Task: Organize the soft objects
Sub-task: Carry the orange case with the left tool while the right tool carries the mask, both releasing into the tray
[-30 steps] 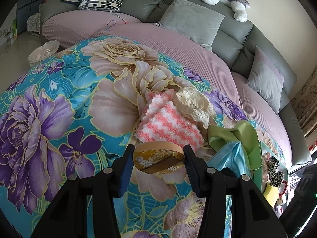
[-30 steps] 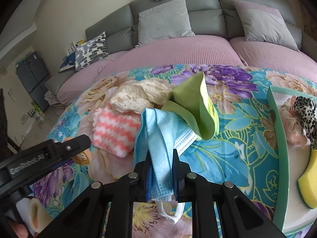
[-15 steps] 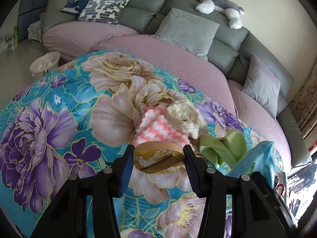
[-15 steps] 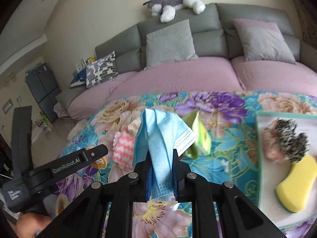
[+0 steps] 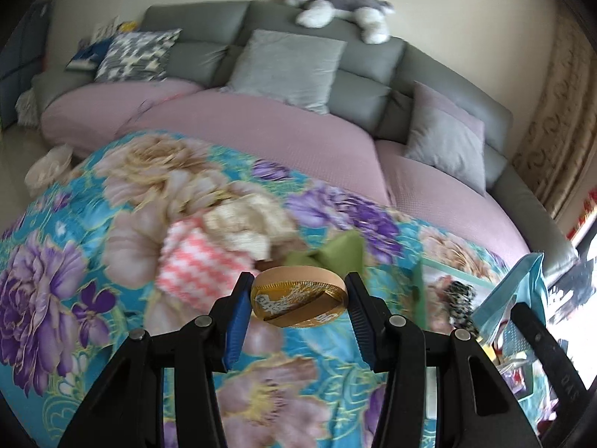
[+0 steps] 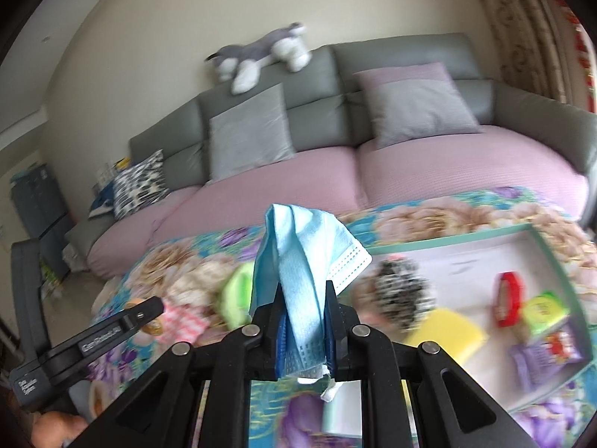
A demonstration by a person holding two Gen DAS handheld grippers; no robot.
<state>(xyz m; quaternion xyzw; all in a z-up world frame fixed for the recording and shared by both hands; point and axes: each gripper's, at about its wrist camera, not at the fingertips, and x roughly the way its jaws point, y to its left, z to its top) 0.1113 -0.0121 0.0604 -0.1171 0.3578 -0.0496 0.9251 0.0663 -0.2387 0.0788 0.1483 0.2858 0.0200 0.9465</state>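
My left gripper (image 5: 297, 300) is shut on a round tan and gold sponge pad (image 5: 298, 300), held above the floral cloth (image 5: 67, 261). My right gripper (image 6: 303, 295) is shut on a light blue face mask (image 6: 302, 257), lifted above the cloth; the mask also shows at the right in the left wrist view (image 5: 515, 291). On the cloth lie a pink and white knitted cloth (image 5: 201, 268), a cream lace piece (image 5: 246, 224) and a green cloth (image 5: 335, 254). A green-rimmed tray (image 6: 447, 242) at the right holds a leopard scrunchie (image 6: 403, 298) and a yellow sponge (image 6: 447, 336).
The tray also holds a red item (image 6: 507, 298), a green packet (image 6: 544, 310) and a purple packet (image 6: 541, 354). A grey sofa with pink seat covers (image 5: 261, 127), cushions and a plush dog (image 5: 335, 11) stands behind the table.
My right gripper has lifted the blue mask off the cloth and carried it rightward toward the tray. My left gripper has risen and pulled back, still holding the round pad.
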